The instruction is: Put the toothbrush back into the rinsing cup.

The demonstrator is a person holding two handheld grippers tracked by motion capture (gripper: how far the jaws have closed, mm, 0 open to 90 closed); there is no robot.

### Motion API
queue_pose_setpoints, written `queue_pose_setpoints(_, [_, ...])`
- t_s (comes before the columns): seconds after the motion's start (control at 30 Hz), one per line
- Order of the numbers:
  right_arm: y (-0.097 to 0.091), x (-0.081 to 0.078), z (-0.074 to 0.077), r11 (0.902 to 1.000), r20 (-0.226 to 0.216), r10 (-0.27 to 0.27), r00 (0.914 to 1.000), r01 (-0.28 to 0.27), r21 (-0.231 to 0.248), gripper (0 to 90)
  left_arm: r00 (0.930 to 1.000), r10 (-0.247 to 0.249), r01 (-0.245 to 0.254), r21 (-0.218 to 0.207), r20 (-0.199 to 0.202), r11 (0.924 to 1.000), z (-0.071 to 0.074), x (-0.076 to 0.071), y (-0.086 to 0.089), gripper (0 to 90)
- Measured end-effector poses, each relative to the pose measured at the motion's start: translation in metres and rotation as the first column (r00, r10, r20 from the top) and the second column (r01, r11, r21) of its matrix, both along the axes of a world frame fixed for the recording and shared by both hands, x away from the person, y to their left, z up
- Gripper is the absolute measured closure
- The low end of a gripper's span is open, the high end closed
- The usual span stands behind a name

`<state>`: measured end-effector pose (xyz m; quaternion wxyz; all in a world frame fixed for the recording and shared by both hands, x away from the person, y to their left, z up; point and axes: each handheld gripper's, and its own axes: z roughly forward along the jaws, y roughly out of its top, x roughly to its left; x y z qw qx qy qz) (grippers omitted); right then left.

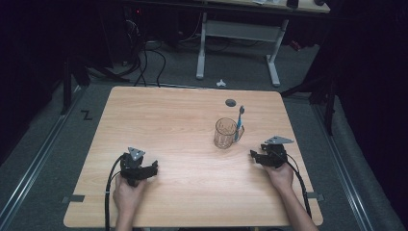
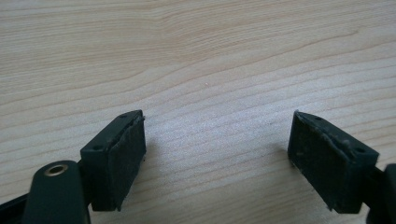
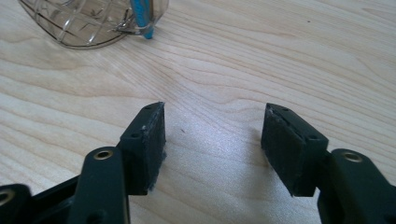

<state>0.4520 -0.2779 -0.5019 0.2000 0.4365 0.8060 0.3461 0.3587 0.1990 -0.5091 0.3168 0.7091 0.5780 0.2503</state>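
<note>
A: What was that small dark round thing (image 1: 230, 102) up past the glass cup (image 1: 224, 133) in the high view?

B: It was too small to tell. The little white thing (image 1: 221, 83) on the floor past the table's (image 1: 168, 120) far edge was too small too.

A: Was the cup all there in the right gripper view?

B: No. The top edge cut it off at the upper left. The blue toothbrush (image 3: 141, 14) was cut off too, so we saw just its low end.

A: And the person's arms?

B: The bottom edge of the high view cut them off.
</note>
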Motion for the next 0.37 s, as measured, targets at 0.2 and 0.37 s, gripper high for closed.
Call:
queue_pose_setpoints(0.2, [0.0010,-0.0009,0.0000,0.9998,-0.001,-0.020,0.9998,0.020,-0.002,38.0,1.0000,-0.001,0.001,0.000,0.000,1.0000,0.0000,-0.0002,0.0000,19.7])
queue_pose_setpoints(0.37, [0.0010,-0.0010,0.0000,0.9998,-0.001,-0.021,0.9998,0.021,-0.002,38.1,1.0000,-0.002,0.002,0.000,0.000,1.0000,0.0000,-0.0002,0.0000,19.7])
